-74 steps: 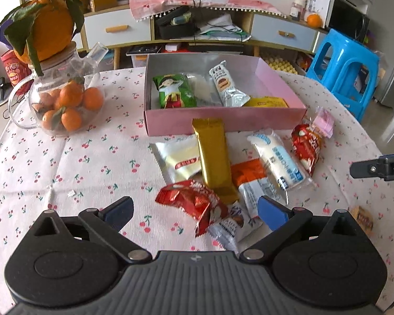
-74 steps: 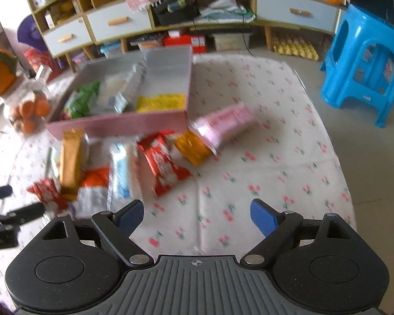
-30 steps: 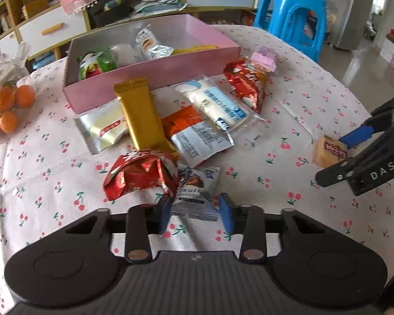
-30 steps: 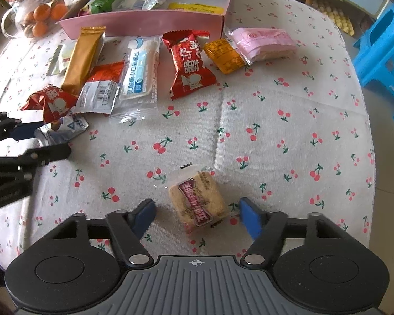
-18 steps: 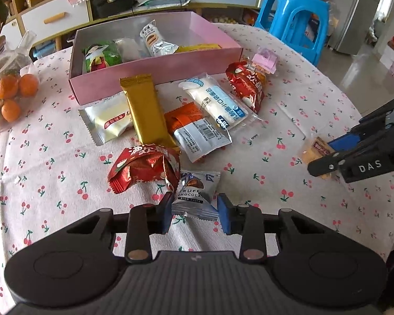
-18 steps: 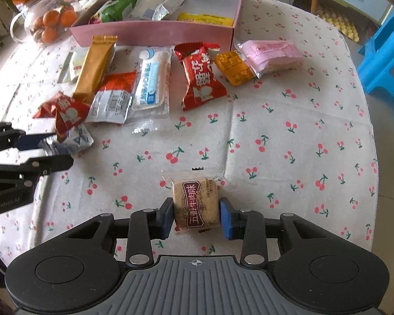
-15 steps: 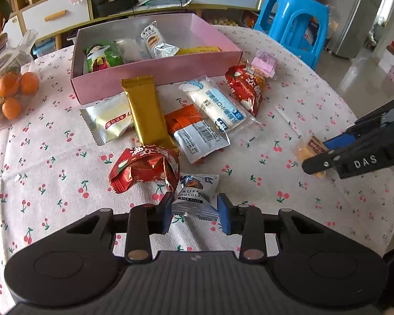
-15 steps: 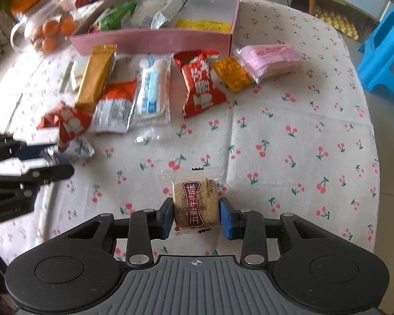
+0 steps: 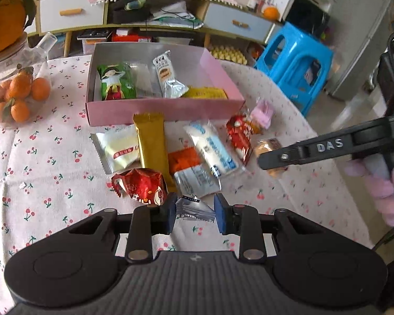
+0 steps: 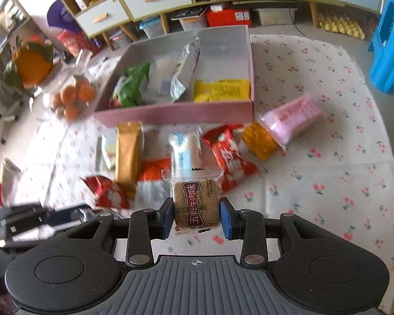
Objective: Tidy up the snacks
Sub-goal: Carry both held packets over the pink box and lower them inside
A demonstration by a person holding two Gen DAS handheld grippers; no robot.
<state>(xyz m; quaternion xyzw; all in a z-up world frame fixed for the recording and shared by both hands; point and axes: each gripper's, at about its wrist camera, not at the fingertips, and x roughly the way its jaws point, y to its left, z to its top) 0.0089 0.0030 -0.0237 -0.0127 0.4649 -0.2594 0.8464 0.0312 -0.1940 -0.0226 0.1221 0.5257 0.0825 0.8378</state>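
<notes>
Two handheld grippers work over a table covered in a cherry-print cloth (image 9: 52, 162). The left gripper (image 9: 195, 213) has its blue pads pressed onto a small silver chocolate packet (image 9: 194, 206), which sits pinched between them, just ahead of the tool body. Directly beyond that packet, close to the fingertips, lies a crumpled red foil snack (image 9: 140, 186), with a gold bar wrapper (image 9: 152, 144) and a blue-and-white packet (image 9: 211, 148) farther ahead. Past those, straight in front, stands an open pink box (image 9: 165, 111) that holds a green packet (image 9: 115, 84), a silver wrapper (image 9: 168, 78) and a yellow packet (image 9: 206, 93).

The right gripper (image 10: 196, 216) clamps a clear-wrapped brown biscuit (image 10: 196, 202) between its pads, upright, with a maroon label facing the camera. Beyond it, slightly to its right, lie a red packet (image 10: 229, 157), an orange snack (image 10: 260, 139) and a pink packet (image 10: 291, 116). From the left wrist camera, the right gripper's fingers show off to the right, with the biscuit behind them.
</notes>
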